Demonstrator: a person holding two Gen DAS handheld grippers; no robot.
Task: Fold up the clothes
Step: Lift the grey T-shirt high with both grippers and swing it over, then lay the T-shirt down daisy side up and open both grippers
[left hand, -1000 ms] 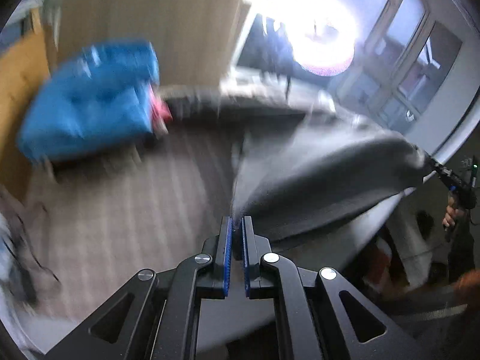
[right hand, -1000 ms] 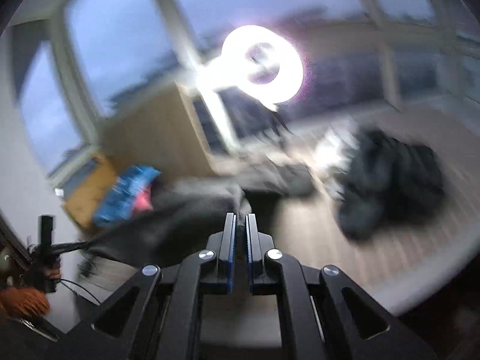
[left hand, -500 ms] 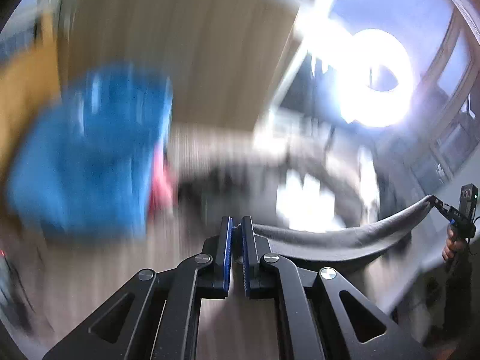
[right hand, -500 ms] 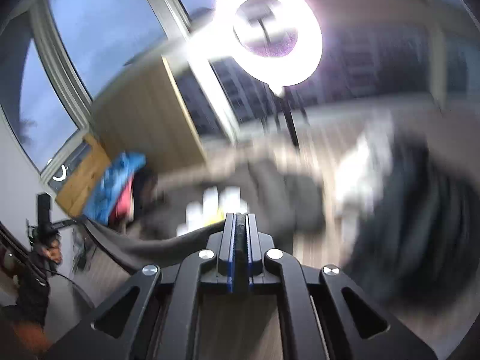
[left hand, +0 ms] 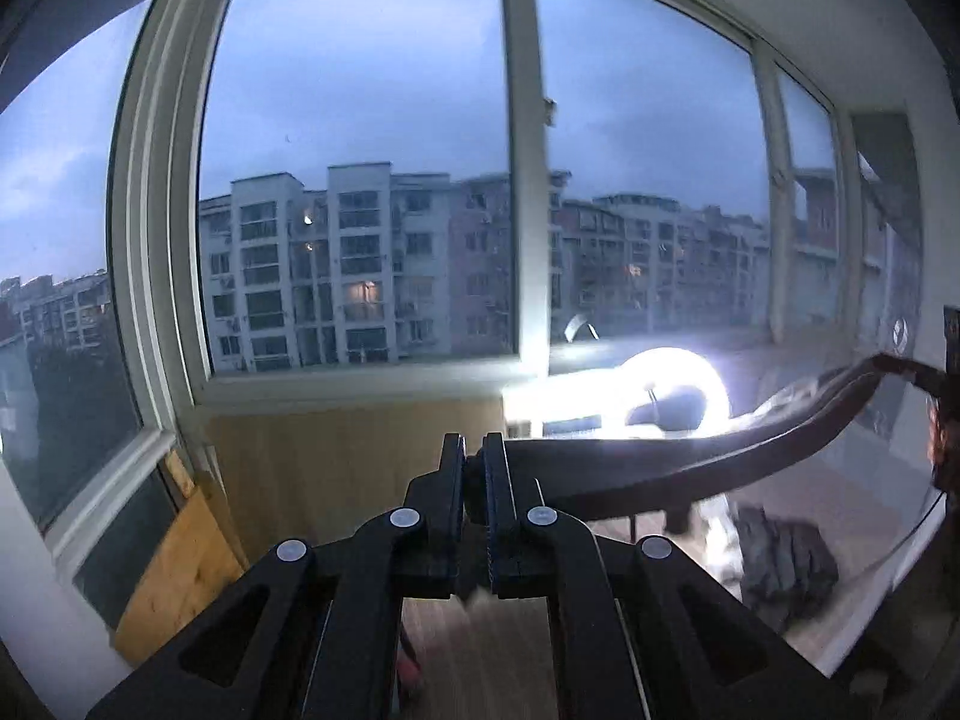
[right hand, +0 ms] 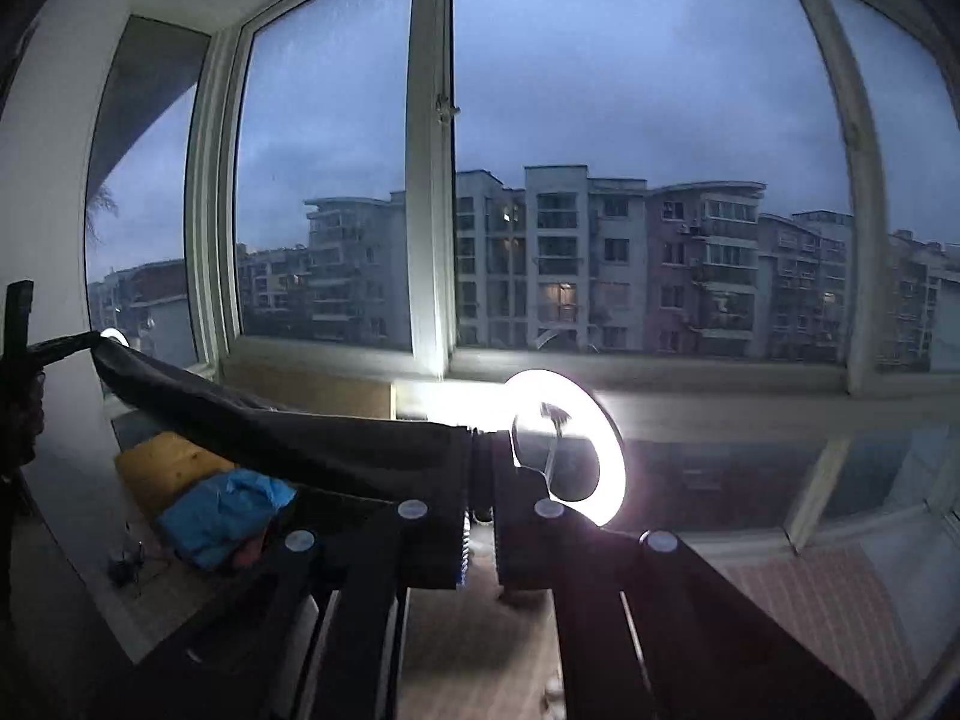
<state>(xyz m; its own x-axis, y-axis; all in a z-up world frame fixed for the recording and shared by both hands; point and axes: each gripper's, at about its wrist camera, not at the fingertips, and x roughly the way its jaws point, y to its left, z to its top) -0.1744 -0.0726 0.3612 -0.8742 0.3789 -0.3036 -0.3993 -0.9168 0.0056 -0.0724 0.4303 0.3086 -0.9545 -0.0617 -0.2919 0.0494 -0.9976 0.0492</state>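
Left wrist view shows your left gripper (left hand: 474,474) raised toward the big white-framed window (left hand: 360,180), its two black fingers pressed together on one edge of a dark grey cloth garment (left hand: 690,462). From that pinch the garment runs off to the right as a sagging band, in the air, to the other gripper at the frame's right edge. In the right wrist view your right gripper (right hand: 477,501) is likewise clamped on the garment (right hand: 288,438), which streams off to the left toward your other hand; there it partly drapes over the left finger, so how deep the bite goes is hard to tell.

The main risk is a slip — each pinch seems to catch only a narrow strip of hem, and a sharp pull apart or a quick shake could drag the fabric out of one pair of fingers and drop that end. The sag in the middle may also let the garment twist or bunch, so any fold laid from here could come out crooked. The glowing white ring light (right hand: 567,444) stands just behind the cloth line — a wide swing could snag it. A dark heap of clothes (left hand: 780,564) lies on the striped floor below; lowering carelessly could tangle the two.
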